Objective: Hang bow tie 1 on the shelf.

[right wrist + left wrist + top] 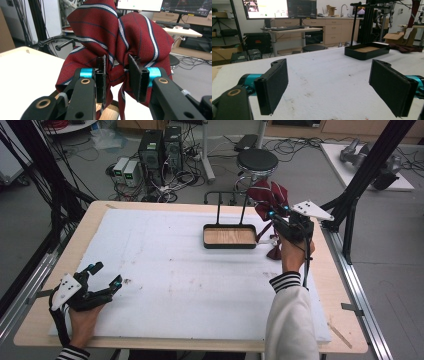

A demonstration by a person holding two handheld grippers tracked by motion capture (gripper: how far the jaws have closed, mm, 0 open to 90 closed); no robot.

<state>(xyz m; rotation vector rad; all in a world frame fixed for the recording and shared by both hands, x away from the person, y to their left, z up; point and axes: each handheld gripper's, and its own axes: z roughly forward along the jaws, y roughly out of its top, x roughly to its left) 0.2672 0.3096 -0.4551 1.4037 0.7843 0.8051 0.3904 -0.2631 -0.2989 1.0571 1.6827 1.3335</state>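
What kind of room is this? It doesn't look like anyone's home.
Most likely a research lab or workshop. Computer towers sit on the floor amid loose cables, monitors stand on a desk, and the work table is ringed by black metal framing.
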